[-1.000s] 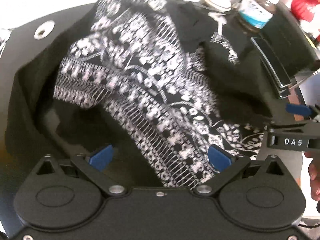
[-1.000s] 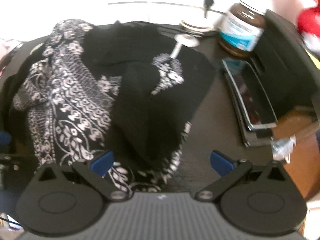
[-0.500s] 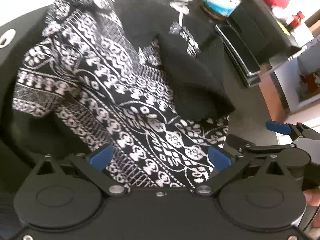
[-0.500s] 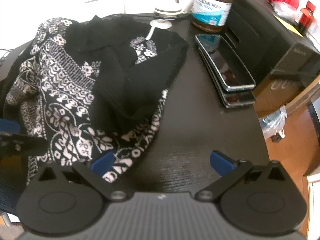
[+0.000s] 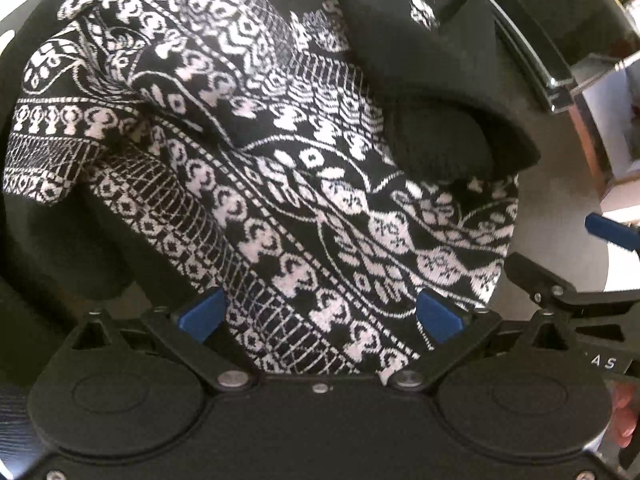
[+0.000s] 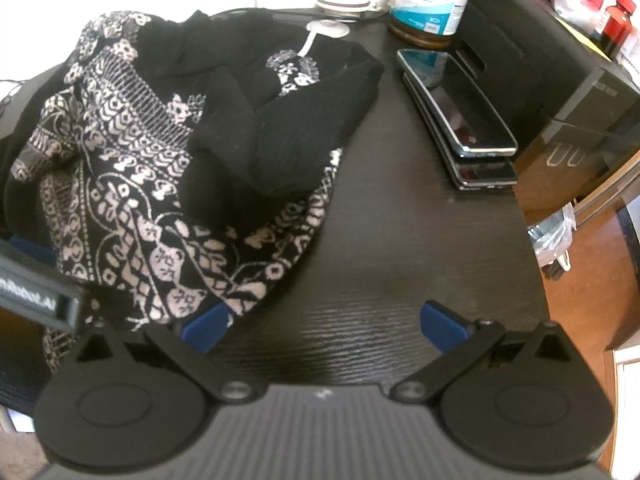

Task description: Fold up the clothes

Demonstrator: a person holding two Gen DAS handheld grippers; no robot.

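Note:
A black garment with white patterns point(image 5: 280, 184) lies crumpled on the dark table point(image 6: 392, 248); its plain black part point(image 6: 280, 136) is folded over the top. My left gripper point(image 5: 320, 316) is open just above the garment's near hem, cloth lying between its blue fingertips but not pinched. My right gripper point(image 6: 324, 326) is open over bare table at the garment's right edge point(image 6: 256, 280), its left fingertip touching or just over the hem. The right gripper's body also appears in the left wrist view point(image 5: 568, 296).
Two stacked phones point(image 6: 460, 116) lie right of the garment. A brown supplement jar point(image 6: 430, 4), a small white dish point(image 6: 344, 0) and a black box point(image 6: 552, 80) stand at the back. The table's right edge point(image 6: 536, 248) drops to a wooden floor.
Both grippers have drawn back toward the near edge and lowered. The garment fills more of the left view. Both stay open.

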